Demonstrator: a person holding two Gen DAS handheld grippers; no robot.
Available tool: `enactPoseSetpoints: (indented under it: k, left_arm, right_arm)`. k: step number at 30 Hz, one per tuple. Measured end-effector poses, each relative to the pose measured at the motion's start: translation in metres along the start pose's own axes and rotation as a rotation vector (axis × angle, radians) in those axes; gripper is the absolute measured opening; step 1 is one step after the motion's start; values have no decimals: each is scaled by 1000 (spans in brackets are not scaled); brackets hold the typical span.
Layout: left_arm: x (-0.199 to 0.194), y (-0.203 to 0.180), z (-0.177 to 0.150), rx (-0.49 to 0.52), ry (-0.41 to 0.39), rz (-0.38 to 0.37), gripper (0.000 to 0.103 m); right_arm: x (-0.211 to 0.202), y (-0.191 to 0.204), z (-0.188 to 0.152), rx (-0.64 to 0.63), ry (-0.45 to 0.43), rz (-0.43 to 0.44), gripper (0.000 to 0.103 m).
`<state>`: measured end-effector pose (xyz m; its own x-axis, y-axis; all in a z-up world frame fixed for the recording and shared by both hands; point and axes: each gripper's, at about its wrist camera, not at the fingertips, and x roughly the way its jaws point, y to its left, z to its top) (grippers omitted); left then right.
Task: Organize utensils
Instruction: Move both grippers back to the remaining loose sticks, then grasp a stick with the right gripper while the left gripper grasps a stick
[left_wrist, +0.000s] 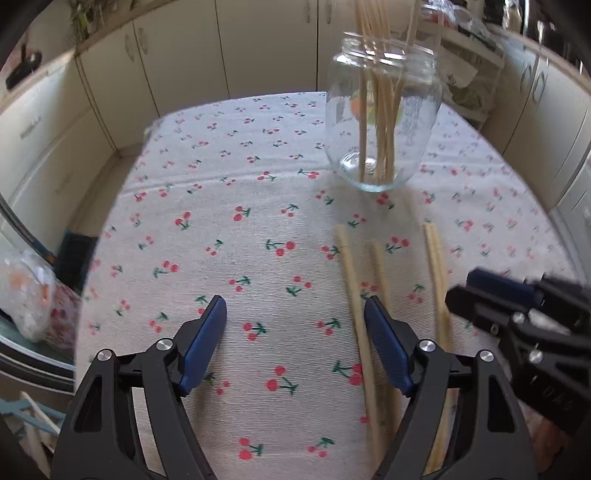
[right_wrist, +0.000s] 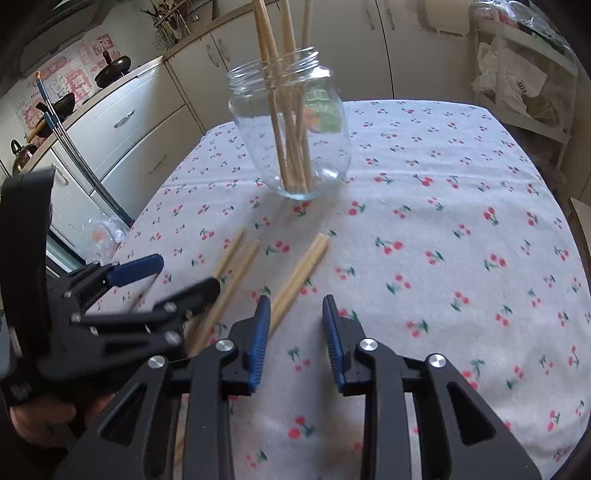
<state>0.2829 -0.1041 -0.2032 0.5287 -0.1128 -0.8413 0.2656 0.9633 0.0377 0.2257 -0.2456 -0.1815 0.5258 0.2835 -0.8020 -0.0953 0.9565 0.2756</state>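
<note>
A clear glass jar stands on the cherry-print tablecloth and holds several wooden chopsticks upright; it also shows in the right wrist view. Several loose chopsticks lie on the cloth in front of the jar, also in the right wrist view. My left gripper is open and empty, just left of the loose chopsticks; it shows in the right wrist view. My right gripper is open and empty, its left finger beside a chopstick pair; it shows in the left wrist view.
Cream kitchen cabinets run behind the table. A plastic bag lies off the table's left edge. A shelf with bags stands at the right. Pans and a kettle sit on the counter at the left.
</note>
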Motion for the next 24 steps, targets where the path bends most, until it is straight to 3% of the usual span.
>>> enactPoseSetpoints:
  k: [4, 7, 13, 20, 22, 24]
  left_arm:
    - [-1, 2, 1, -7, 15, -1, 71]
    - [0, 3, 5, 0, 23, -9, 69]
    - [5, 4, 11, 15, 29, -28, 68]
    - [7, 4, 13, 33, 34, -41, 68]
    - [8, 3, 16, 51, 34, -50, 65]
    - [8, 3, 20, 61, 38, -65, 44]
  right_arm:
    - [10, 9, 9, -59, 4, -42, 30]
    - [11, 7, 12, -85, 20, -26, 30]
    - [6, -10, 14, -69, 34, -33, 25]
    - [11, 2, 18, -175, 57, -72, 23]
    - [11, 9, 15, -269, 82, -98, 19]
    - [9, 10, 16, -318, 110, -114, 19]
